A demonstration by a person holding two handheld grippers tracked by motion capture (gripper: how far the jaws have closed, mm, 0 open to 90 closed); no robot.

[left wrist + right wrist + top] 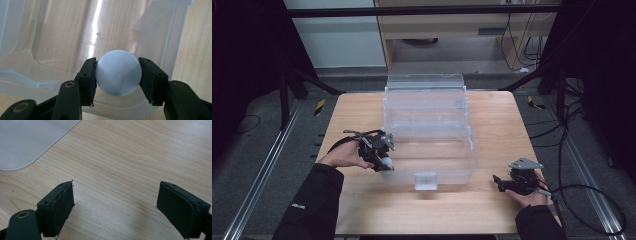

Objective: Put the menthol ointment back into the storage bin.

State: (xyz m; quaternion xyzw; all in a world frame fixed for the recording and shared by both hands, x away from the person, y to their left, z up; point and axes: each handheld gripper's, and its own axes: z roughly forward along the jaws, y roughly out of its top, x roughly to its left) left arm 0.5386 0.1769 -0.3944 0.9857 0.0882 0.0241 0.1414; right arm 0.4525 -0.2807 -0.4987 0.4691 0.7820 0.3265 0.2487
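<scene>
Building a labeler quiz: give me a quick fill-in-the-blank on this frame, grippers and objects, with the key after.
1. The left gripper is shut on a pale ____.
2. The right gripper has its jaws ____, with nothing between them.
3. The clear plastic bin stands on a ____ table.
4. In the high view, the left gripper is at the bin's near-____ corner.

Missing words: ball; open; wooden; left

Left gripper [117, 75] clamps closed; right gripper [115, 207] rests with jaws spread wide.
</scene>
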